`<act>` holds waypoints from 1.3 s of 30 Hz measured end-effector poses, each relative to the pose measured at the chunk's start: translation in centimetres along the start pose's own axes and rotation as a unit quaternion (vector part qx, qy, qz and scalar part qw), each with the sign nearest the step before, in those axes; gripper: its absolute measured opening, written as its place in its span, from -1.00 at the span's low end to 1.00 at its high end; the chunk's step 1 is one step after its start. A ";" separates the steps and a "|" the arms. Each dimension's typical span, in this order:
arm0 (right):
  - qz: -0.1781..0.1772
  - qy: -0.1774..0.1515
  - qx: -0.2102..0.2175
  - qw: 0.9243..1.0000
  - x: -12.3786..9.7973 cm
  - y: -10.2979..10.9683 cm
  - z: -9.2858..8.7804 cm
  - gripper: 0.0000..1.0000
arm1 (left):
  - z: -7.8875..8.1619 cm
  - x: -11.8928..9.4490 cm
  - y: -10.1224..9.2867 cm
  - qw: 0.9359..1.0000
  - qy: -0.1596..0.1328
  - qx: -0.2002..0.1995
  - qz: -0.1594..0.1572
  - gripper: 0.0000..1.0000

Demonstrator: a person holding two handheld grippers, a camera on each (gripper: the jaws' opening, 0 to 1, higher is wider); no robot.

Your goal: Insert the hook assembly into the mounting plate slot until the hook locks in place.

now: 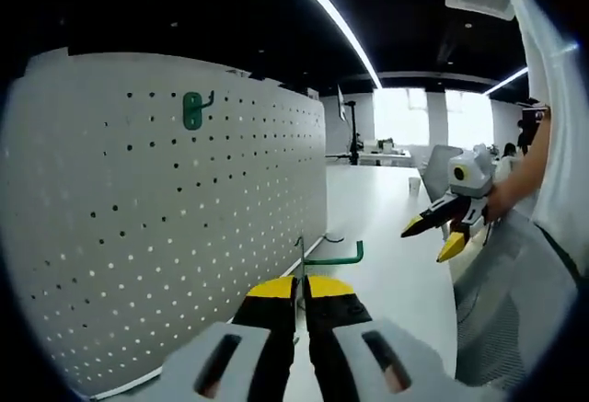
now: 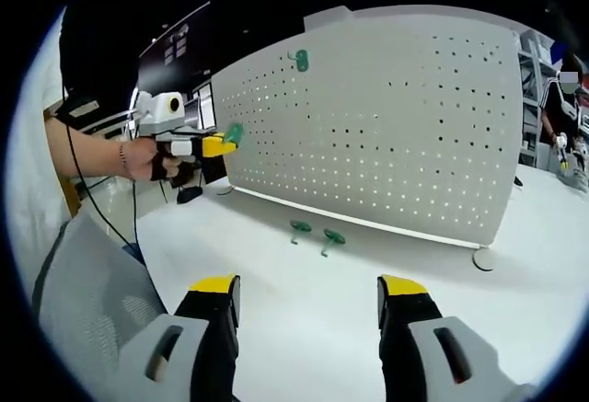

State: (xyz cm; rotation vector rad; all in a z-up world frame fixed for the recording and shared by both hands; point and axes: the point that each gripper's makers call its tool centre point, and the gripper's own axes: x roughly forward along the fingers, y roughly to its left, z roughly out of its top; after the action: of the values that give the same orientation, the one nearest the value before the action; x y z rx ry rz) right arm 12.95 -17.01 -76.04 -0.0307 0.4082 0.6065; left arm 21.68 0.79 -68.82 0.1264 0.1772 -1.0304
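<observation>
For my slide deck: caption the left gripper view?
Left gripper shut on green metal hook beside white perforated pegboard.

Two hooks (image 2: pixel 314 234) before pegboard (image 2: pixel 386 126)

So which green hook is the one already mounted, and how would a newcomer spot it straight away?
Start at the big white pegboard standing upright on the white table. Look near its top edge: a single green hook sits in the holes there. The other two green hooks lie loose on the table at the board's foot, and a fourth is gripped in the left tool.
</observation>
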 end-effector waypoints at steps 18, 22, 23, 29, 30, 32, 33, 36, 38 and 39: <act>-0.002 -0.007 0.003 1.000 -0.3 0.1 0.1 0.16 | 2.9 -1.4 -1.2 0.999 -0.049 -0.009 0.019 -0.95; -0.002 -0.007 0.003 1.000 -0.4 0.1 0.1 0.16 | 4.2 -1.9 -1.3 0.997 -0.067 -0.012 0.026 -0.95; -0.003 -0.008 0.002 1.000 -0.5 0.1 0.1 0.16 | 4.7 -2.1 -1.3 0.997 -0.075 -0.015 0.027 -0.95; -0.003 -0.007 0.003 1.000 -0.5 0.2 0.0 0.16 | 6.8 -2.8 -1.1 0.993 -0.105 -0.026 0.038 -0.95; -0.003 -0.007 0.004 1.000 -0.6 0.1 0.0 0.16 | 7.1 -2.9 -1.1 0.993 -0.111 -0.027 0.038 -0.95; -0.003 -0.006 0.003 1.000 -0.6 0.1 0.0 0.15 | 7.5 -3.2 -1.2 0.992 -0.116 -0.028 0.038 -0.95; -0.004 -0.007 0.003 1.000 -0.6 0.1 0.0 0.15 | 7.6 -3.2 -1.2 0.992 -0.118 -0.027 0.039 -0.95; -0.004 -0.007 0.003 1.000 -0.7 0.1 0.0 0.15 | 7.7 -3.1 -1.4 0.993 -0.115 -0.019 0.037 -0.94; -0.004 -0.007 0.003 1.000 -0.7 0.2 0.0 0.15 | 7.6 -3.1 -1.4 0.993 -0.113 -0.020 0.037 -0.94; -0.004 -0.007 0.002 1.000 -0.7 0.2 0.0 0.15 | 7.5 -3.1 -1.4 0.993 -0.114 -0.023 0.038 -0.94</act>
State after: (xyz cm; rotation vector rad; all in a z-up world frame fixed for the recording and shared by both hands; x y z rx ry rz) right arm 12.36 -17.23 -75.75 -0.0234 0.3962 0.5978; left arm 19.57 1.28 -60.89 -0.0260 -0.0110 -0.9561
